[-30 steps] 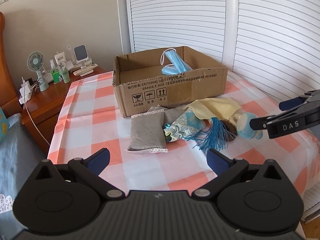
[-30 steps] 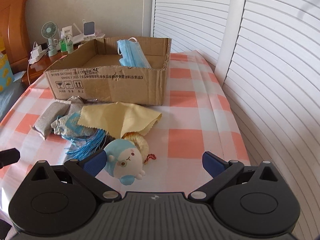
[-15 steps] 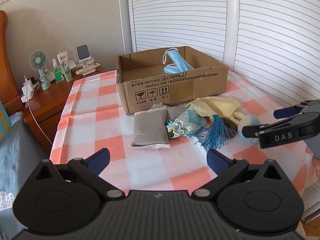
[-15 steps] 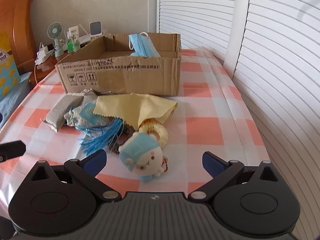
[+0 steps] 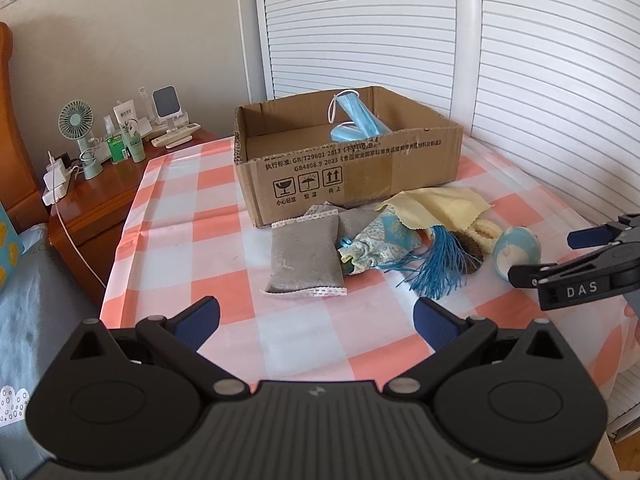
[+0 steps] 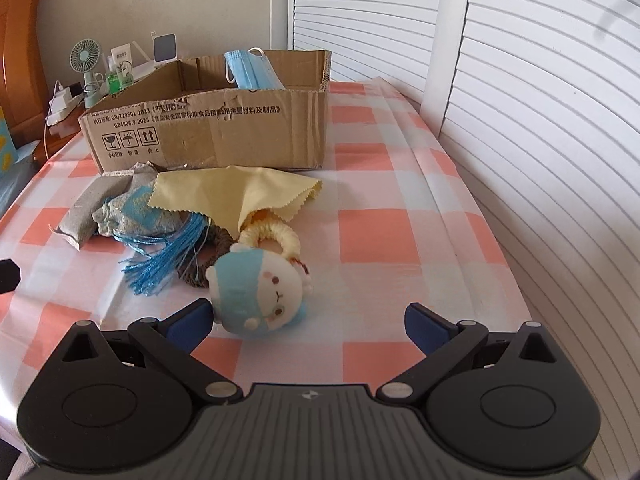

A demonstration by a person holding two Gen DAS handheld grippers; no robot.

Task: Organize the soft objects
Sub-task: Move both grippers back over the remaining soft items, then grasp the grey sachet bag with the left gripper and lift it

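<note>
The right hand-held gripper (image 6: pixel 306 320) hangs low over the table (image 6: pixel 380 236) with its jaws spread wide and empty, the little blue-and-white plush toy (image 6: pixel 260 292) lying just beside its left finger, while the left hand-held gripper (image 5: pixel 316 316) hovers equally open, gripping nothing, well short of the pile. Just beyond the toy lie a blue tassel (image 6: pixel 168 256), a yellow cloth (image 6: pixel 232 196), a patterned pouch (image 5: pixel 380 242) and a grey sachet (image 5: pixel 304 256), all bunched before the cardboard box (image 5: pixel 352 172), where a blue face mask (image 5: pixel 358 120) leans inside.
</note>
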